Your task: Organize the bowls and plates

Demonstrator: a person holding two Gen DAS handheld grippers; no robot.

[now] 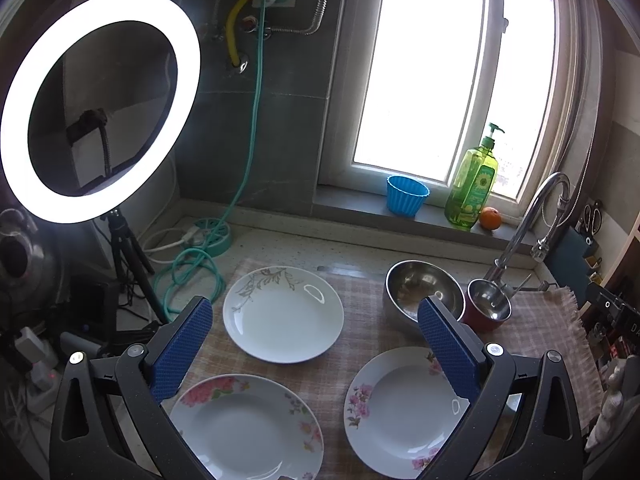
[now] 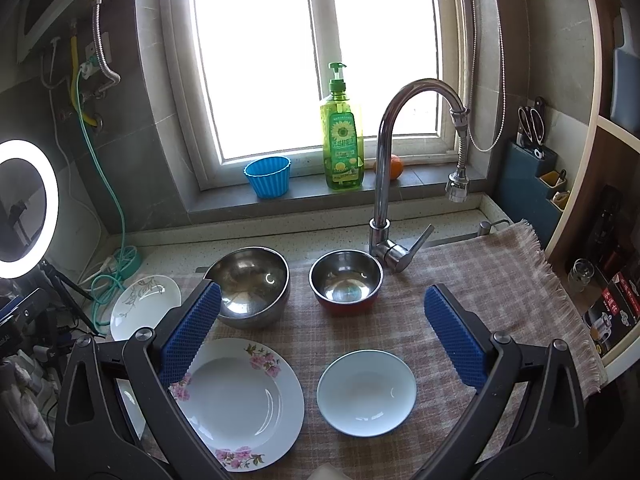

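Note:
My left gripper hangs open above the checked cloth, empty. Below it lie a white plate with a grey leaf pattern, a pink-flowered plate at the near left and another pink-flowered plate at the near right. A large steel bowl and a small steel bowl with a red outside stand behind. My right gripper is open and empty over a pink-flowered plate and a small white bowl, with the large steel bowl and the red-sided bowl beyond.
A chrome tap rises behind the bowls. On the window sill stand a blue cup, a green soap bottle and an orange. A lit ring light on a tripod and a teal cable crowd the left.

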